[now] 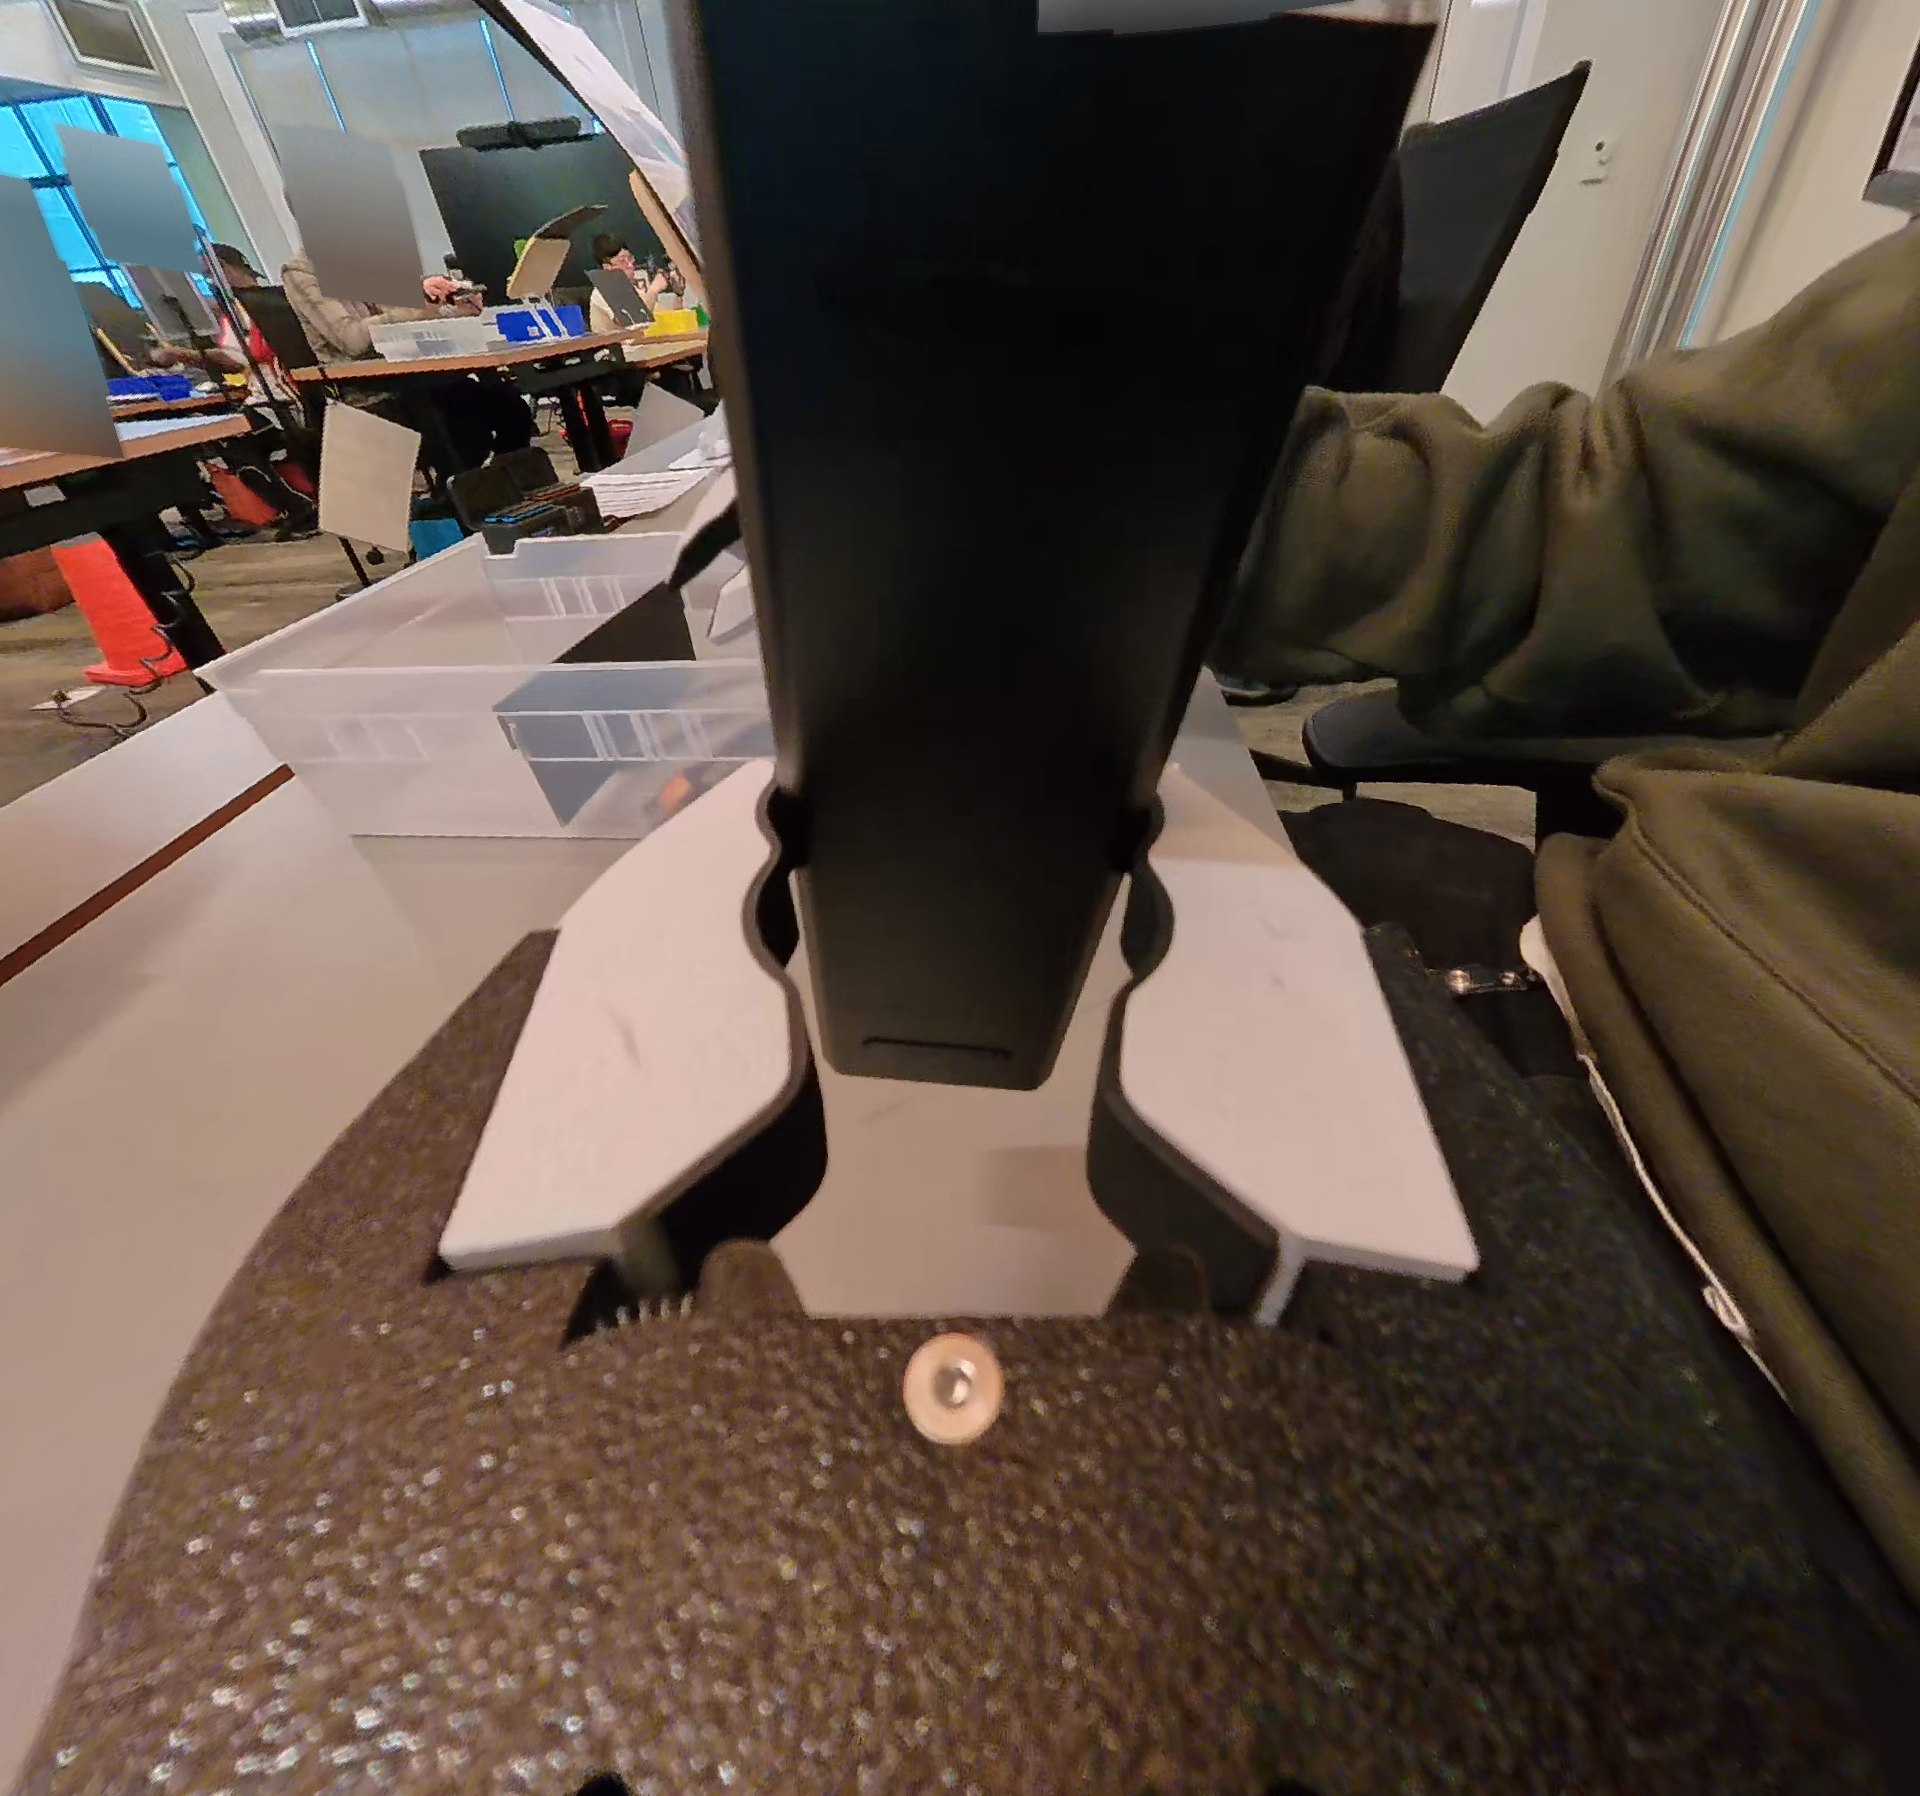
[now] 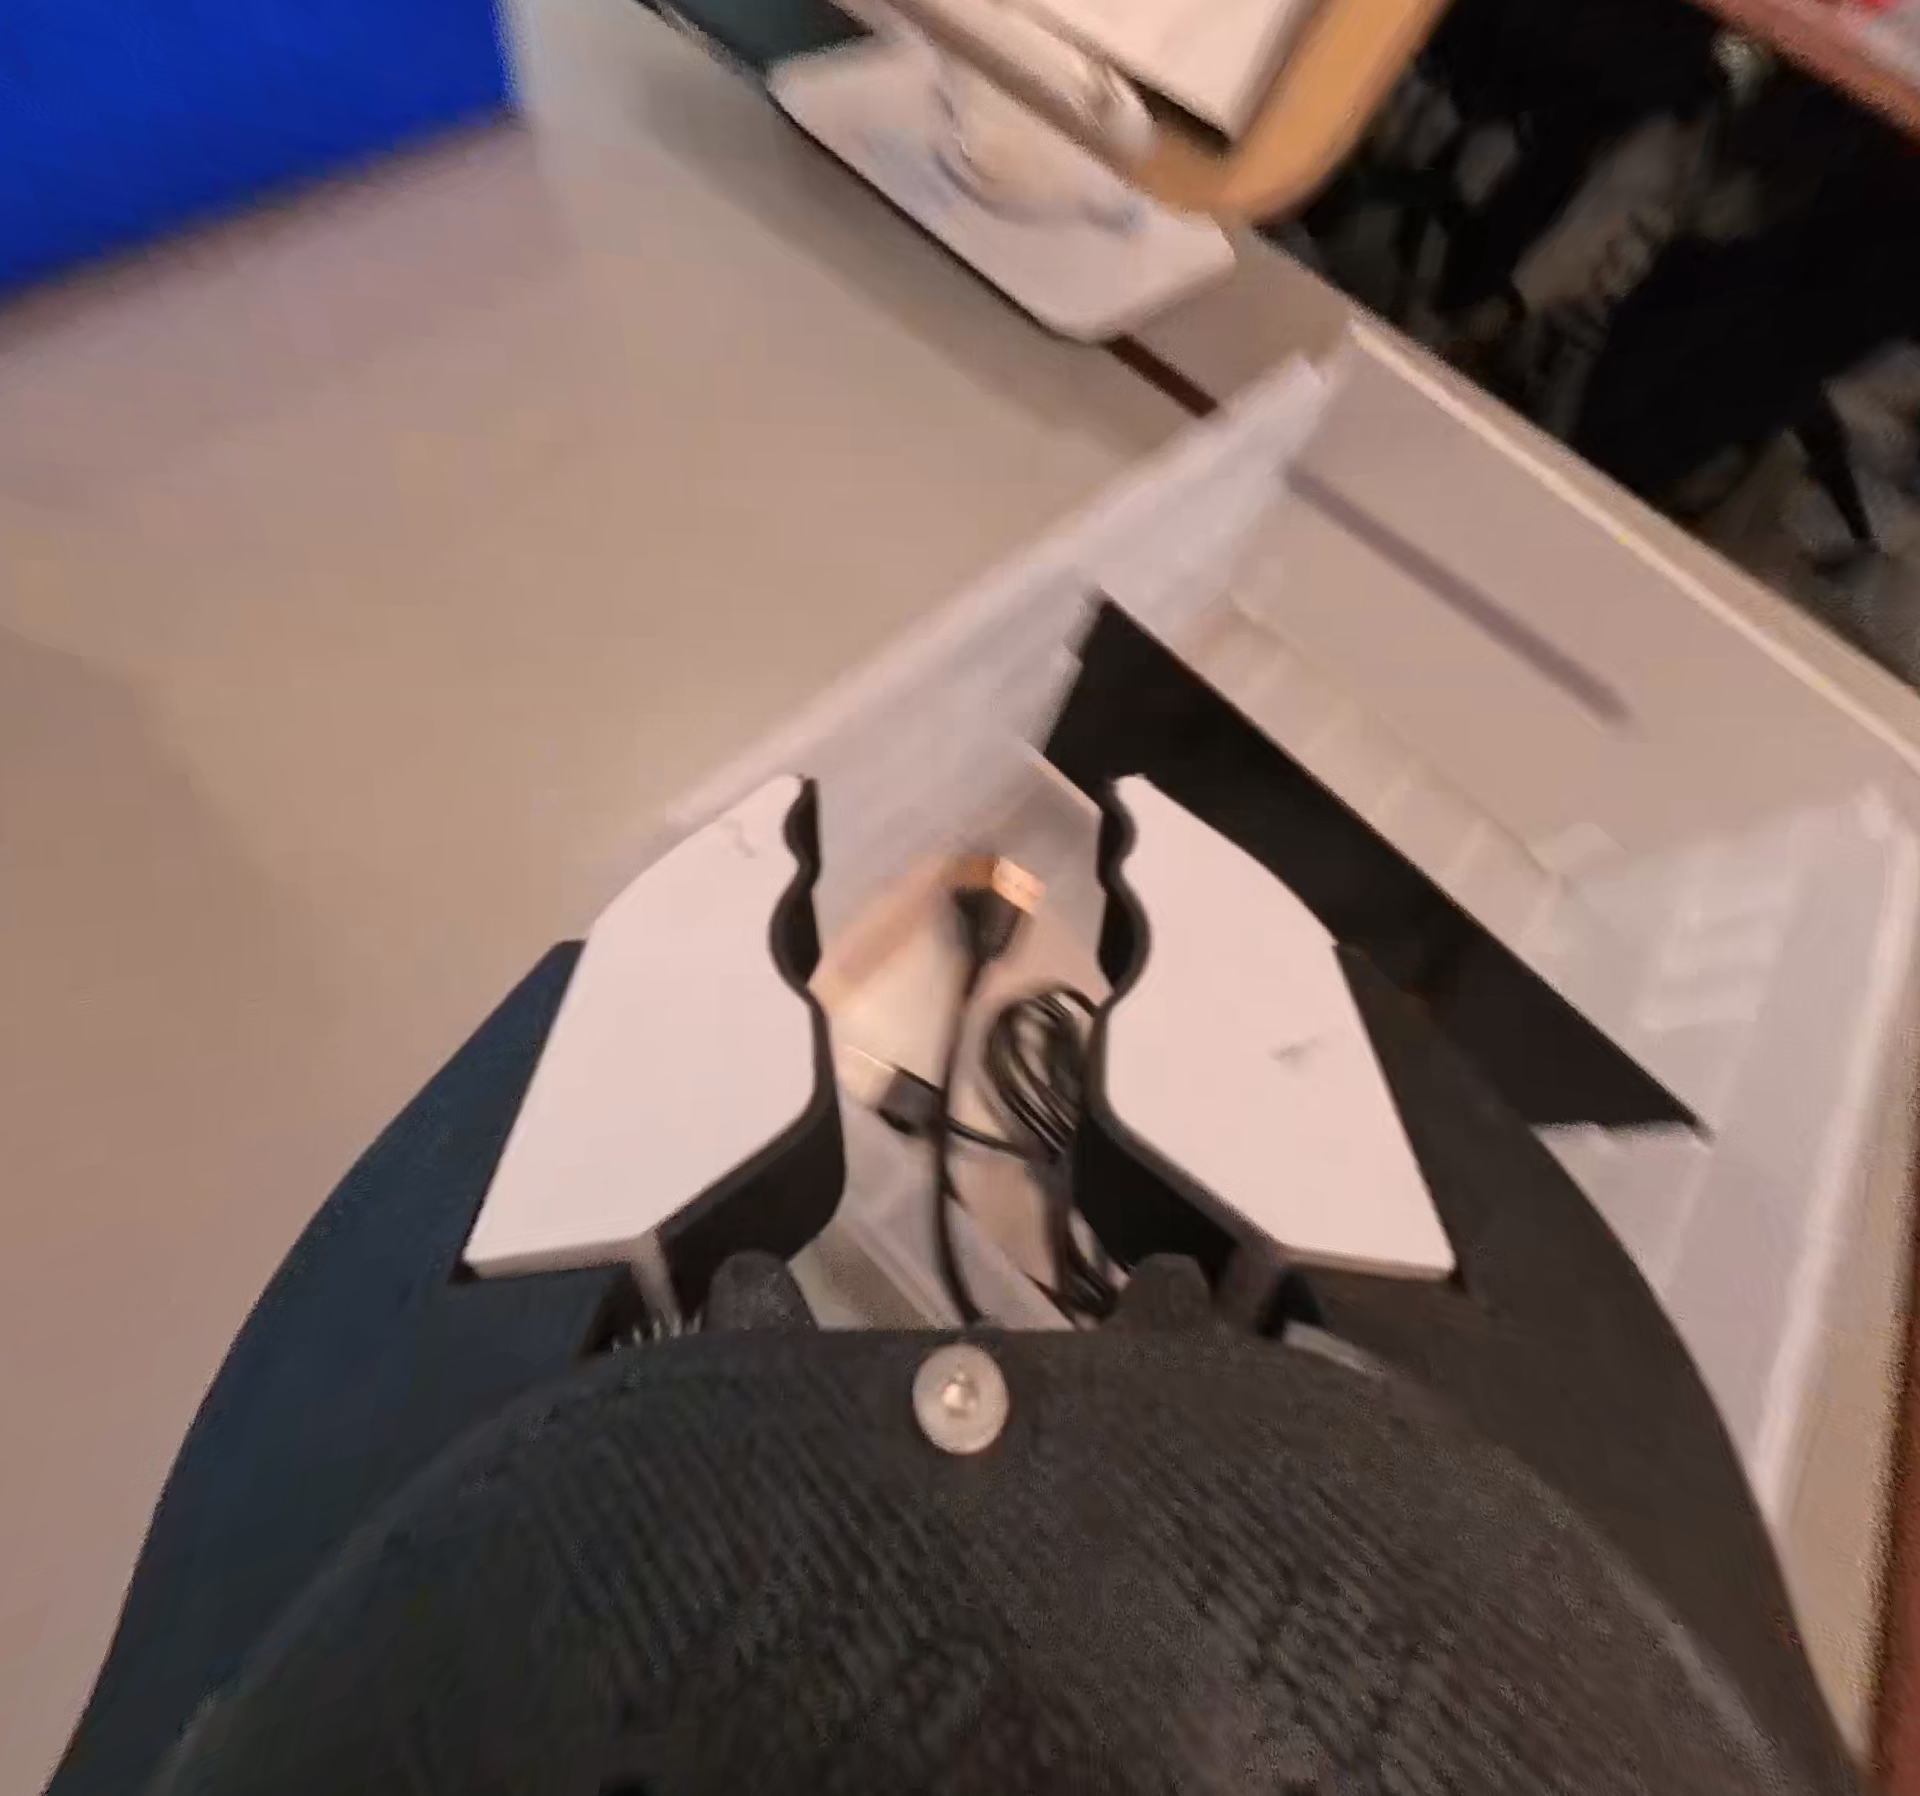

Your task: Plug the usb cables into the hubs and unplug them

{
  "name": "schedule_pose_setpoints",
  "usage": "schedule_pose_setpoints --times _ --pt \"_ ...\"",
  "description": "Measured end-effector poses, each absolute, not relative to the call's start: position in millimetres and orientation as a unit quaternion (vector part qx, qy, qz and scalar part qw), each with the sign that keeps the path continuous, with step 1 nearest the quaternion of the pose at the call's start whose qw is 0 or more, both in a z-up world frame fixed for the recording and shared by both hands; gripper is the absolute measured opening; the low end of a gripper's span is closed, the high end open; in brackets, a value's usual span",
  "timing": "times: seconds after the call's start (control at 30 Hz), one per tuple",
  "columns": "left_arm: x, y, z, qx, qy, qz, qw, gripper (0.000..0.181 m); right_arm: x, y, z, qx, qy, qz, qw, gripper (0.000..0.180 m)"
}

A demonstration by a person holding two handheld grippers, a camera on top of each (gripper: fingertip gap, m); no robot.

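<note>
The left gripper (image 1: 961, 816) is clamped on a tall black hub (image 1: 1039, 499) — a flat, smooth-sided slab standing upright between the jaws, its narrow end reaching back toward the palm, where a thin slot shows near the bottom edge. Both fingers (image 1: 665, 1019) press against its sides; they are pale grey plates with wavy black inner edges. Ahead and to the left of this gripper sits a clear plastic bin (image 1: 416, 707) on the light grey table (image 1: 156, 1019). To its right is an olive-green sleeve (image 1: 1558, 551) of soft, creased fabric.

The right gripper (image 2: 961, 811) stands open with nothing between its jaws, hovering above another translucent bin (image 2: 1507, 811). Seen in the gap between the fingers, lower down, lie the usb cables (image 2: 987, 925) — thin black cords, one loosely coiled, with metal-tipped plugs, inside the bin. This view is blurred, so finer detail cannot be made out.
</note>
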State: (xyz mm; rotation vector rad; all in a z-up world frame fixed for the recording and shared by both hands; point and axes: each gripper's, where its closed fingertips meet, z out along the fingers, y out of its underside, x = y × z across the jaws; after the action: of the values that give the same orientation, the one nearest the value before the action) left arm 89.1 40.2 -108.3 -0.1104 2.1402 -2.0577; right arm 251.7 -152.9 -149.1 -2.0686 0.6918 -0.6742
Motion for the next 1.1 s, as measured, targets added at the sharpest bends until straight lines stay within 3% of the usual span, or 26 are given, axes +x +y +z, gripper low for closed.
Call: schedule_pose_setpoints --times 0.07,0.13,0.3,0.43,0.57,0.73,0.77,0.97,1.1 --pt "90 39 -108 -0.039 0.715 -0.693 0.083 0.060 215 -110 -127 -0.818 0.205 -0.218 0.491 0.074" --pt "90 37 -108 -0.041 0.712 -0.696 0.080 0.060 166 -63 -117 -0.817 0.124 -0.150 0.542 0.084" --pt "86 32 -98 -0.043 0.696 -0.714 0.064 0.060 95 17 -132 -0.815 0.011 -0.106 0.569 0.088" --pt "88 31 -109 -0.033 0.731 -0.674 0.100 0.060 85 36 -69 -0.742 0.003 -0.151 0.653 0.089" --pt "84 23 -114 -0.021 0.740 -0.665 0.096 0.060 71 56 -59 -0.766 -0.043 -0.158 0.622 0.095" --pt "73 15 -111 0.009 0.736 -0.670 0.091 0.060 73 67 -86 -0.800 -0.055 -0.131 0.583 0.073" --pt "74 16 -112 0.007 0.737 -0.670 0.094 0.060 69 68 -87 -0.797 -0.064 -0.114 0.590 0.061" --pt "77 16 -110 -0.001 0.722 -0.687 0.089 0.061 73 66 -87 -0.812 -0.056 -0.119 0.569 0.061" --pt "96 22 -105 -0.050 0.704 -0.695 0.140 0.067 92 55 -71 -0.828 -0.049 -0.176 0.530 0.061"
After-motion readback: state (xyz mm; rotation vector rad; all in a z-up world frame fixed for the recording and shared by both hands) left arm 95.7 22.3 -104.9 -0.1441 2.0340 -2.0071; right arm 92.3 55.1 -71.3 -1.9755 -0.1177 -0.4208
